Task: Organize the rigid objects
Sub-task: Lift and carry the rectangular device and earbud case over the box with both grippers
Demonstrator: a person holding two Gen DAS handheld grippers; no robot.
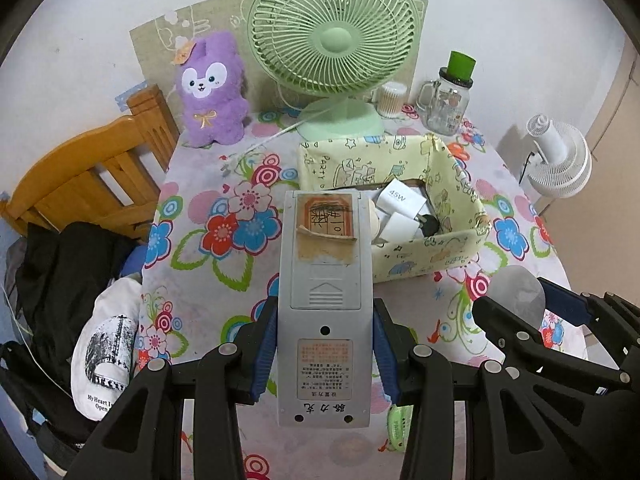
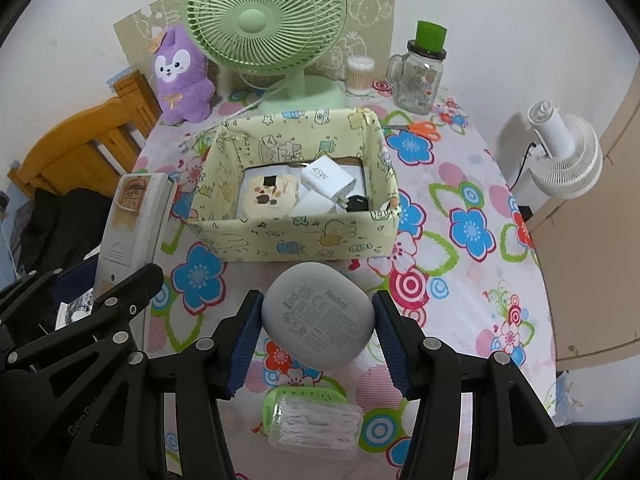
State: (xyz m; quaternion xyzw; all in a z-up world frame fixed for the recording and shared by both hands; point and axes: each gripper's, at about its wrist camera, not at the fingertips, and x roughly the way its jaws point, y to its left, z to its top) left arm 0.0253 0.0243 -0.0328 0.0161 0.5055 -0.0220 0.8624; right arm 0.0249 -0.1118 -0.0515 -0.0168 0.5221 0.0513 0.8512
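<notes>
Far left, a wooden chair is seen beside the table, w/ dark clothing and a white printed bag piled on it. A purple plush toy is stood upright at the back of the flowered tablecloth, next to a green desk fan.

The left gripper is clamped on a grey remote control: blue pads are pressed against both long sides, back face up, battery cover and a peeling label visible. The remote is held clear above the cloth, its far end overlapping the near-left corner of the yellow patterned box in the left wrist view; from the right wrist view it is seen to hang left of the box, not in it.

In the box, a cream patterned case, a white 45W charger and a black item are laid.

The right gripper is closed on a grey earbud case, underside up, held above the cloth in front of the box's near wall. Beneath it, a clear box of floss picks w/ a green lid is left on the cloth.

Back right, a cotton swab tub and a glass mug jar w/ a green cap are stood. Far right, off the table, a white fan is seen.
</notes>
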